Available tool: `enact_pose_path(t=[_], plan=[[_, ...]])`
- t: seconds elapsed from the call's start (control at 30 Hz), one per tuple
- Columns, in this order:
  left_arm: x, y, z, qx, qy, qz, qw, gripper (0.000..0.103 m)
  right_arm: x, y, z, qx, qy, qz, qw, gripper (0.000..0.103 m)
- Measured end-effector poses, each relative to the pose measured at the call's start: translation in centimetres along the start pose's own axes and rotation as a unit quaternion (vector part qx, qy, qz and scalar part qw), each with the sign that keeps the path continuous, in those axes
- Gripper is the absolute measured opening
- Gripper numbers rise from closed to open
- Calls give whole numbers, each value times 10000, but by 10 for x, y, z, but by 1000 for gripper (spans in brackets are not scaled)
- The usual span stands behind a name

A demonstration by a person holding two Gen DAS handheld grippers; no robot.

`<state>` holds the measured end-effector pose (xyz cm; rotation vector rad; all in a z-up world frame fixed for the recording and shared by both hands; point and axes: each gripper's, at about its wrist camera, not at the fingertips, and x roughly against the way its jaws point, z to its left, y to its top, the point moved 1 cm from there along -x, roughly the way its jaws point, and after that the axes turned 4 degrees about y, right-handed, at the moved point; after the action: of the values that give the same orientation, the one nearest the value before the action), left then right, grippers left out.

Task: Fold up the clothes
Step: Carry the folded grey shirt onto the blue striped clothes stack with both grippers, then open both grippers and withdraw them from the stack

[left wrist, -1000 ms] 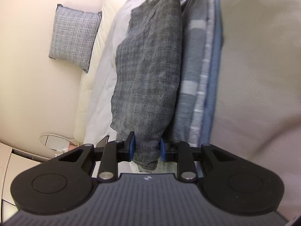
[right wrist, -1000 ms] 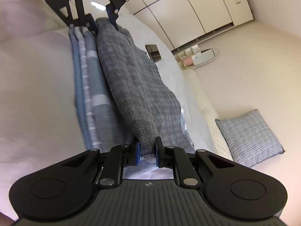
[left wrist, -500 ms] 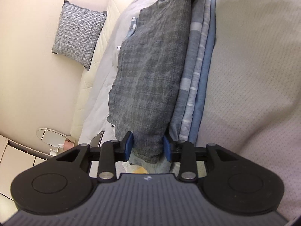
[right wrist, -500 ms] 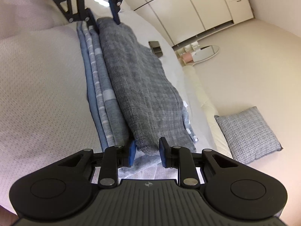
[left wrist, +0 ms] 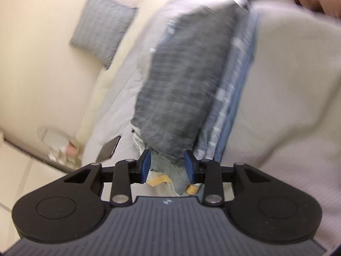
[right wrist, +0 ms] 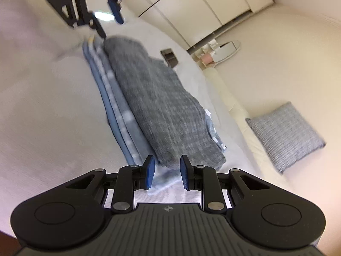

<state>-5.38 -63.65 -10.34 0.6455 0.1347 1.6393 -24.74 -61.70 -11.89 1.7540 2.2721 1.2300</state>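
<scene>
Grey folded garment [right wrist: 162,111] atop blue stack [right wrist: 119,111], long axis running between left gripper [left wrist: 167,164] and right gripper [right wrist: 165,174]; both spread, empty.

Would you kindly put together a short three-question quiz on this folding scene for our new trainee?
1. True or false: the grey checked garment lies on top of the blue striped garment.
2. Which object lies on the bed beyond the pile? A) a phone B) a book C) a shoe
3. Fill in: both the left gripper and the right gripper are ____.

Key: 1 true. 2 A. 3 open; in each wrist view the blue fingers stand apart and clamp no cloth.
</scene>
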Motion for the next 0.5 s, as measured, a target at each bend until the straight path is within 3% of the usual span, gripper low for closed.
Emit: enact_pose_path(t=[0.1, 0.23, 0.3, 0.4, 0.43, 0.5], plan=[[3, 7, 17, 628, 51, -66, 9980, 31, 11, 13, -5, -496, 168, -224, 9984, 23], [-17, 26, 31, 1087, 36, -62, 9940, 31, -2, 27, -29, -1338, 293, -320, 9901, 23], [-30, 27, 30, 1304, -27, 70, 9914, 31, -16, 25, -47, -2133, 561, -282, 9750, 23], [-46, 20, 26, 1702, -211, 398, 9844, 29, -41, 6, -66, -3391, 1093, 17, 9344, 23], [-49, 17, 23, 1796, -259, 464, 9823, 28, -45, 2, -66, -3501, 1144, 87, 9297, 23], [-48, 14, 19, 1849, -276, 492, 9811, 28, -45, -2, -60, -3357, 1111, 122, 9353, 23]])
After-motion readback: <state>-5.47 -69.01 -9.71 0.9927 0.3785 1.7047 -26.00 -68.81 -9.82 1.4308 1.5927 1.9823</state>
